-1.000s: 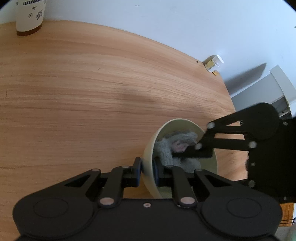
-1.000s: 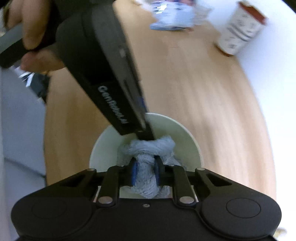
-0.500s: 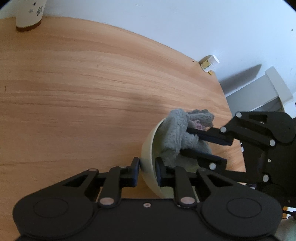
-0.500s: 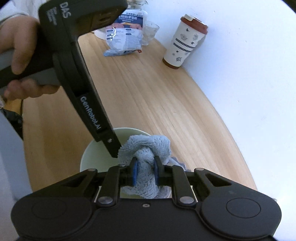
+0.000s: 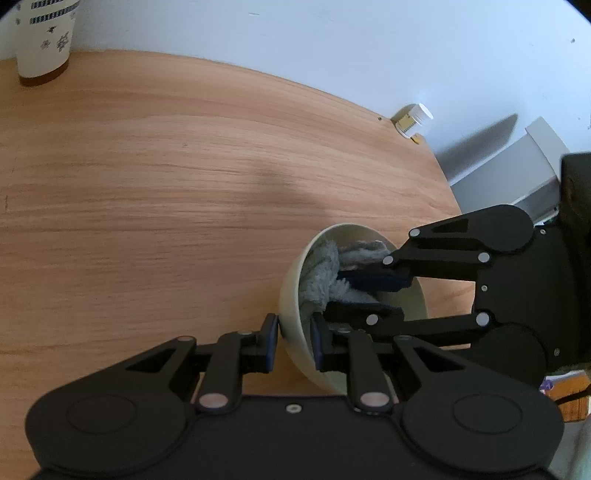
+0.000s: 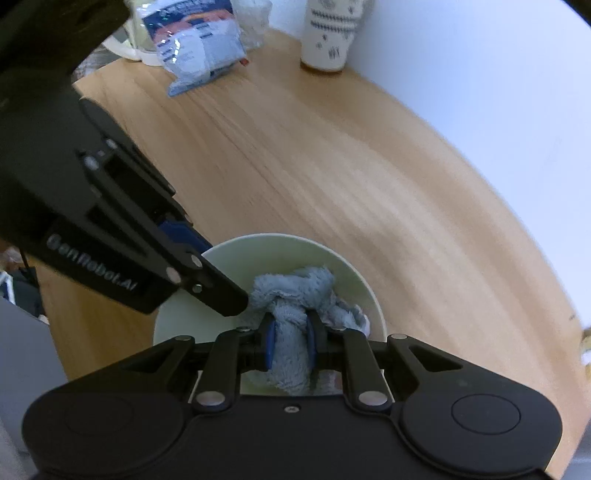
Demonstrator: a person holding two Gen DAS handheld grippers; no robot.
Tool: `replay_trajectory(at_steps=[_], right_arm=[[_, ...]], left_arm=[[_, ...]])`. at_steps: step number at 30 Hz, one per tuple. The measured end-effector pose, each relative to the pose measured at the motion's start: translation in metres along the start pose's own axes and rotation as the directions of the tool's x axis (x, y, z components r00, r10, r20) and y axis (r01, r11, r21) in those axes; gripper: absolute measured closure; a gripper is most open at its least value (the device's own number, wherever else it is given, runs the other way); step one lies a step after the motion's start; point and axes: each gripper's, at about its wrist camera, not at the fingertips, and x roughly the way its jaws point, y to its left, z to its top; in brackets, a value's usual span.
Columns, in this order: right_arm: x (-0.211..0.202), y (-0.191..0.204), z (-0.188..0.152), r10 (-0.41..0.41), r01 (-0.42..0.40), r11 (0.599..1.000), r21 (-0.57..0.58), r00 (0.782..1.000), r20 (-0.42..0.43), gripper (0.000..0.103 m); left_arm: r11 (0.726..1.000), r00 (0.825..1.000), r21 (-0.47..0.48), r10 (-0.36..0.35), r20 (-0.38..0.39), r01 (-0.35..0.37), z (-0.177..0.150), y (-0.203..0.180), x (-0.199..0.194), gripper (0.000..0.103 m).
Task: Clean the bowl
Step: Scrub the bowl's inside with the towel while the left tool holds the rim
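A cream bowl (image 5: 295, 314) is tilted above the wooden table, and my left gripper (image 5: 293, 341) is shut on its near rim, one finger inside and one outside. The bowl also shows in the right wrist view (image 6: 295, 247). My right gripper (image 6: 290, 339) is shut on a grey-blue cloth (image 6: 295, 291) and holds it inside the bowl against the wall. In the left wrist view the right gripper (image 5: 347, 291) reaches in from the right, with the cloth (image 5: 321, 273) bunched at its tips.
A patterned paper cup (image 5: 42, 37) stands at the far left by the wall; it also shows in the right wrist view (image 6: 330, 33). A small white-capped bottle (image 5: 413, 118) lies at the table's back edge. A blue-and-white packet (image 6: 199, 40) lies at the far end.
The cloth was lifted up over the bowl's rim half a second ago and is now pushed back down inside. The right gripper has swung around within the bowl. The left grip holds.
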Motion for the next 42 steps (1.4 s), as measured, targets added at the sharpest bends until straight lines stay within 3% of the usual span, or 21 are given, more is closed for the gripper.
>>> replay_trajectory(at_steps=[4, 7, 13, 16, 20, 25, 32, 38, 42], right_arm=[[0.003, -0.018, 0.008, 0.134, -0.130, 0.988, 0.080, 0.990, -0.049, 0.084], [-0.017, -0.024, 0.008, 0.161, -0.158, 0.985, 0.073, 0.986, -0.044, 0.084], [-0.061, -0.011, 0.010, 0.034, -0.036, 0.999, -0.022, 0.998, -0.059, 0.084], [-0.067, 0.009, 0.021, -0.111, 0.099, 0.987, -0.129, 0.990, -0.086, 0.084], [-0.043, 0.015, 0.026, -0.173, 0.146, 0.973, -0.177, 0.974, -0.148, 0.085], [-0.022, 0.019, 0.026, -0.194, 0.152, 0.969, -0.194, 0.957, -0.215, 0.085], [0.000, -0.001, 0.027, -0.091, 0.075, 0.995, -0.068, 0.957, -0.277, 0.085], [0.006, -0.022, 0.027, 0.038, -0.006, 0.990, 0.139, 0.972, -0.231, 0.085], [-0.002, -0.028, 0.028, 0.086, -0.045, 0.975, 0.216, 0.979, -0.183, 0.085]], left_arm=[[0.999, 1.000, -0.048, 0.006, 0.015, -0.006, 0.003, 0.003, 0.000, 0.090], [0.998, 1.000, -0.061, 0.003, 0.021, -0.001, 0.005, 0.005, -0.001, 0.090], [0.999, 1.000, -0.043, 0.007, 0.023, -0.006, 0.008, 0.003, -0.002, 0.091], [0.999, 1.000, -0.042, -0.001, 0.023, 0.002, 0.008, 0.006, -0.002, 0.091], [1.000, 1.000, -0.028, 0.001, 0.023, 0.000, 0.008, 0.004, -0.003, 0.090], [1.000, 1.000, -0.002, 0.009, 0.023, -0.009, 0.007, 0.001, -0.004, 0.091], [1.000, 1.000, -0.009, 0.006, 0.020, -0.006, 0.006, 0.002, -0.007, 0.091], [1.000, 1.000, -0.022, 0.007, 0.023, -0.006, 0.006, 0.004, -0.008, 0.091], [1.000, 1.000, -0.020, 0.008, 0.021, -0.008, 0.007, 0.004, -0.009, 0.091]])
